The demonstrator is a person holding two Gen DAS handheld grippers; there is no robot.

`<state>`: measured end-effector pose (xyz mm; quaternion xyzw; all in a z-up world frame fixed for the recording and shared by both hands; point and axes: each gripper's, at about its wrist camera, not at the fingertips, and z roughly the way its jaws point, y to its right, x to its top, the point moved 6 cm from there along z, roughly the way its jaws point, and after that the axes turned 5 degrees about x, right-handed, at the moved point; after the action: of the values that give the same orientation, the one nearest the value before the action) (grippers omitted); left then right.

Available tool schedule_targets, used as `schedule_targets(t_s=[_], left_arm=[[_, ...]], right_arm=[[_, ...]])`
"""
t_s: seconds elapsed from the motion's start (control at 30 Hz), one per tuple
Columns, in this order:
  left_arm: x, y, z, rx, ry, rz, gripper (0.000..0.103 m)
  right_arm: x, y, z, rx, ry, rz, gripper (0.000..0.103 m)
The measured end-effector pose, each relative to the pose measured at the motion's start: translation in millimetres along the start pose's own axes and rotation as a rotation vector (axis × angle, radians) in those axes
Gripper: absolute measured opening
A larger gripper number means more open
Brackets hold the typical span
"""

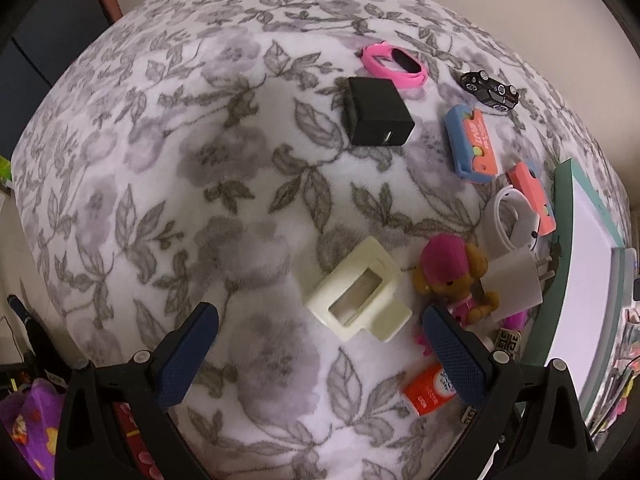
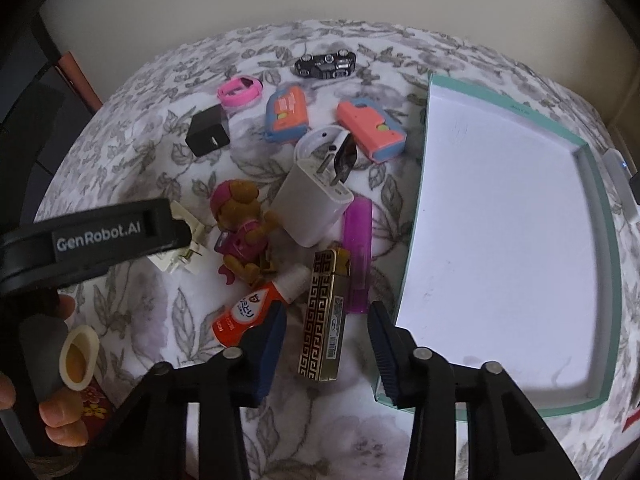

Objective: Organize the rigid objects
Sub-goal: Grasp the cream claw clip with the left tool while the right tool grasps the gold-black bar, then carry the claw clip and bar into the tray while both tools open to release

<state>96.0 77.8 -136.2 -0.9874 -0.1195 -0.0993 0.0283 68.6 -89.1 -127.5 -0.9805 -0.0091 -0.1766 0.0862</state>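
Note:
Several small objects lie on a floral cloth. In the left wrist view my left gripper (image 1: pixel 320 320) is open, its fingers either side of a cream plastic holder (image 1: pixel 362 292), just short of it. A pink-capped toy dog (image 1: pixel 452 276) and a white charger (image 1: pixel 514 284) lie to its right. In the right wrist view my right gripper (image 2: pixel 328 320) is open around the near end of a gold-and-black patterned lighter (image 2: pixel 326 316). An orange glue bottle (image 2: pixel 256 308) and a purple lighter (image 2: pixel 358 256) flank it. A teal-rimmed white box lid (image 2: pixel 420 200) lies empty to the right.
Farther back lie a black cube adapter (image 1: pixel 376 112), a pink wristband (image 1: pixel 394 64), a black toy car (image 1: pixel 490 90) and two orange-and-blue cases (image 1: pixel 472 142) (image 2: pixel 370 128). The left gripper body (image 2: pixel 96 236) reaches in at the left of the right wrist view.

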Motion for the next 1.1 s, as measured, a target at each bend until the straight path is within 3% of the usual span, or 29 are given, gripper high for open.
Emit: schedule_targets(t_s=[0.13, 0.2, 0.3, 0.4, 0.5, 0.7, 0.83, 0.97, 1.1], left_arm=[[13, 10, 5, 0.004, 0.025, 0.029, 0.092], [15, 19, 7, 0.006, 0.031, 0.046, 0.089], [16, 27, 8, 0.016, 0.036, 0.064, 0.081], [24, 36, 17, 0.033, 0.033, 0.081, 0.080], [32, 45, 28, 0.032, 0.025, 0.093, 0.067], [45, 59, 47, 0.026, -0.013, 0.097, 0.060], [44, 58, 44, 0.024, -0.011, 0.114, 0.043], [44, 63, 44, 0.034, -0.012, 0.138, 0.042], [40, 58, 39, 0.019, -0.010, 0.121, 0.041]], right_arm=[[-3, 1, 8, -0.009, -0.027, -0.001, 0.040], [-5, 0, 11, -0.009, -0.036, -0.005, 0.030], [-7, 0, 18, -0.010, -0.063, -0.013, 0.028], [-7, -1, 24, -0.010, -0.077, -0.014, 0.028], [-7, -1, 26, -0.028, -0.081, -0.027, 0.026], [-5, -6, 32, -0.041, -0.078, -0.050, 0.026], [-6, -10, 33, -0.059, -0.075, -0.063, 0.025], [-11, -8, 29, -0.054, -0.072, -0.041, 0.016], [-9, -3, 24, -0.036, -0.064, -0.014, 0.016]])
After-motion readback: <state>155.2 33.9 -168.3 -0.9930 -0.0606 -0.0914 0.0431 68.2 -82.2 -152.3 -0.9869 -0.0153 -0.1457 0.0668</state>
